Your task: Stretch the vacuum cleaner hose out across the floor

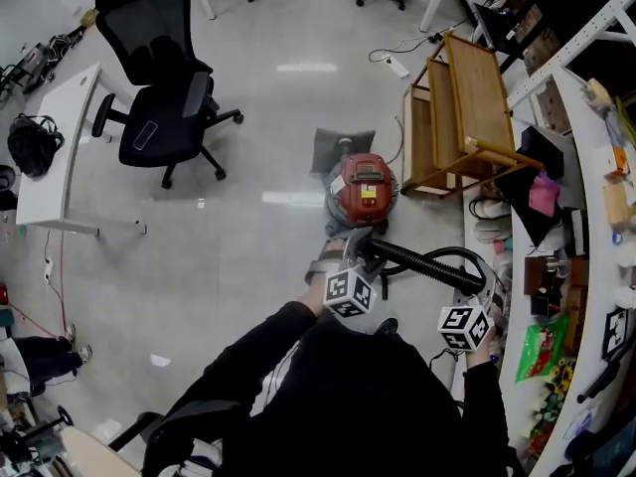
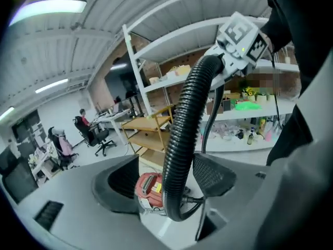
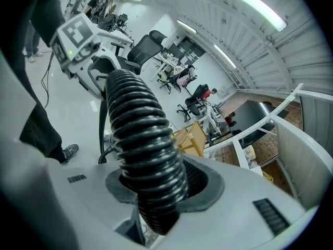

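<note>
Gripping the black ribbed hose [image 1: 427, 261] tight in the right gripper [image 3: 156, 186]; cradling it loosely in the left gripper [image 2: 166, 184], jaws apart, no squeeze. Running from the red vacuum [image 1: 362, 189] on the floor up into a loop before the person, not yet stretched. Could slip from the loose left side on a pull, or tip the vacuum under a hard tug. Yellow label on the vacuum, perhaps a warning sticker, too small to read.
</note>
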`<state>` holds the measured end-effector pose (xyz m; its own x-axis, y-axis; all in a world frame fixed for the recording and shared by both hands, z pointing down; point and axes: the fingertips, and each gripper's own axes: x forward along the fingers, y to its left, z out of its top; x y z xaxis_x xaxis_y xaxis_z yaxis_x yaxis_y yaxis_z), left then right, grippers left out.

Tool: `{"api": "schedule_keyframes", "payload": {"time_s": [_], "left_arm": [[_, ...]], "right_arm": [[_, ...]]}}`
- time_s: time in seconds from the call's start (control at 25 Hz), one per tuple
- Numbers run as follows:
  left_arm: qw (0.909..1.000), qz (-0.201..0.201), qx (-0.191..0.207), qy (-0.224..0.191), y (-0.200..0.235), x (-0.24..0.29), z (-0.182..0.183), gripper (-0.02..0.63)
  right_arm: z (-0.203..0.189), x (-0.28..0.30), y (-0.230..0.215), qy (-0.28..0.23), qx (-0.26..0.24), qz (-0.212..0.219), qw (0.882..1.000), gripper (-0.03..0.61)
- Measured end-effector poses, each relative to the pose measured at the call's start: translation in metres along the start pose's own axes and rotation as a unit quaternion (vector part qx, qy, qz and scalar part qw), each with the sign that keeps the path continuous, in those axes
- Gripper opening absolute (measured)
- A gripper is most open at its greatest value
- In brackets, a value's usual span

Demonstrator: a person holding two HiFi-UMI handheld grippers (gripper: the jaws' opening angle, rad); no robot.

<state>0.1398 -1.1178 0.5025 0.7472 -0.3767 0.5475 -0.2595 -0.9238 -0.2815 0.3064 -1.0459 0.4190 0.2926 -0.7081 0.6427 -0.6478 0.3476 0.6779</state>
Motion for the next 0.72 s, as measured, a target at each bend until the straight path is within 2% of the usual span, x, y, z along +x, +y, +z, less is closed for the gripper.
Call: {"api": "schedule_keyframes", "payload": {"time_s": [0.08, 0.16, 0.32, 0.44, 0.56, 0.72], "left_arm": [[0.9996, -0.015, 0.025, 0.008, -0.017, 0.02, 0.015, 0.317], [0.9986, -0.029, 0.044, 0.007, -0.037, 0.033, 0.036, 0.204], [0.9964, -0.035, 0.077, 0.003, -0.085, 0.059, 0.107, 0.199], [0.9903, -0.024, 0.137, -0.003, -0.129, 0.076, 0.171, 0.199], [0.9776, -0.025, 0.209, -0.005, -0.182, 0.092, 0.217, 0.199], [0.9498, -0.05, 0.309, -0.002, -0.247, 0.102, 0.224, 0.199]], "right_arm": [[-0.013, -0.007, -0.006, -0.007, 0.01, -0.004, 1.0, 0.16], [-0.039, -0.015, -0.014, -0.011, 0.036, -0.007, 0.999, 0.16], [-0.131, -0.028, -0.035, -0.005, 0.103, 0.015, 0.995, 0.16], [-0.217, -0.032, -0.037, -0.004, 0.165, 0.049, 0.985, 0.16], [-0.295, -0.035, -0.018, 0.004, 0.208, 0.092, 0.974, 0.16], [-0.363, -0.049, 0.032, 0.041, 0.201, 0.142, 0.968, 0.161]]}}
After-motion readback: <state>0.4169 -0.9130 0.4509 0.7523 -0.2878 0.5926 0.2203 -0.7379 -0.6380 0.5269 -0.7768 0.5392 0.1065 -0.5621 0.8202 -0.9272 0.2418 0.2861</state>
